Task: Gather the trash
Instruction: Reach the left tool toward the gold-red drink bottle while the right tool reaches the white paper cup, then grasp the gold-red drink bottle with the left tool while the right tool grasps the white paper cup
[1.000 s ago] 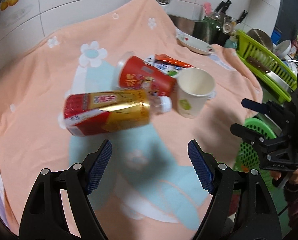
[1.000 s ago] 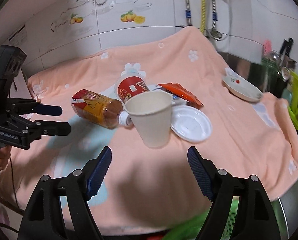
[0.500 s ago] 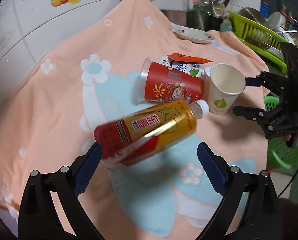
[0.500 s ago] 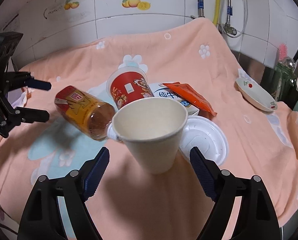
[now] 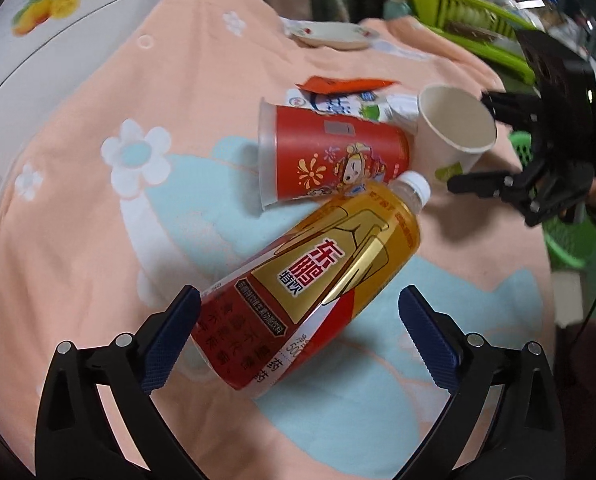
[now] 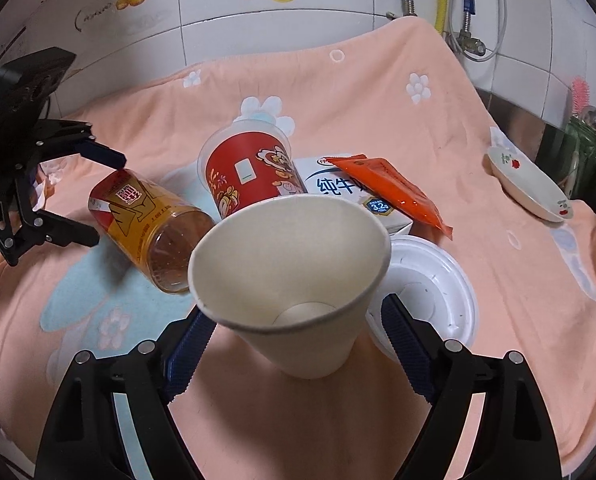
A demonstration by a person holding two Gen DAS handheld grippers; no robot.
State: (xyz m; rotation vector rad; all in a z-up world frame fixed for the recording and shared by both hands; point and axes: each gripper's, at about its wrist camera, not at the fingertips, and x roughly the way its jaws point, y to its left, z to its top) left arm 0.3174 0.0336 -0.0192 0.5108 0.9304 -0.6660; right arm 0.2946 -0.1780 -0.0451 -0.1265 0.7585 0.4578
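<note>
Both grippers set up for a grab, neither closed yet. Left gripper [image 5: 298, 332] wide open, jaws either side of the base end of the bottle [image 5: 318, 288], which lies on its side on the cloth-covered bench [image 5: 78, 240], cap toward the red cup [image 5: 330, 160]. Left pad looks just at the bottle's side, right pad clear of it; contact can't be confirmed. Right gripper [image 6: 294, 344] also wide open, straddling the lower half of the paper cup [image 6: 294, 276], which stands tilted, mouth up, between bottle and white lid [image 6: 430, 292].

To do it well: centre the bottle between the left pads before closing, since it sits off toward the left pad and a round body will likely roll or twist out. Close on the labelled body, not the tapering neck. For the paper cup, squeeze low near the base and gently; thin wall probably crushes. Lift straight up so carton [image 6: 350, 192] and orange packet [image 6: 390, 188] aren't dragged.
</note>
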